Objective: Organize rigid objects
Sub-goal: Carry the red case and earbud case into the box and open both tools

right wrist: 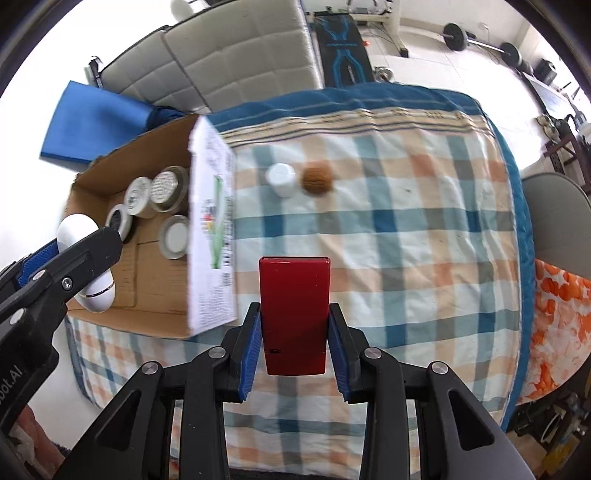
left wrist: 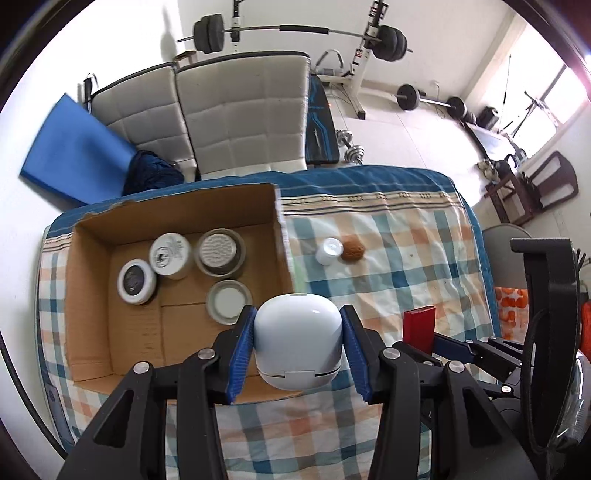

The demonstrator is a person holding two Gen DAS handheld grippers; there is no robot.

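My left gripper (left wrist: 298,318) is shut on a white rounded case (left wrist: 297,341) and holds it above the near right part of an open cardboard box (left wrist: 88,317). The box holds several round jars and lids (left wrist: 218,253). My right gripper (right wrist: 294,313) is shut on a red rectangular case (right wrist: 294,314), held above the checked cloth to the right of the box (right wrist: 210,221). A small white bottle (right wrist: 281,179) and a brown nut-like ball (right wrist: 317,178) lie on the cloth beyond. The white case also shows in the right wrist view (right wrist: 75,230).
The table is covered by a checked cloth (right wrist: 406,229) with a blue border. Grey padded chairs (left wrist: 240,110) stand behind it, with a blue mat (left wrist: 74,147) at left. Weights and a barbell rack (left wrist: 295,31) stand further back. A grey chair (right wrist: 554,221) is at right.
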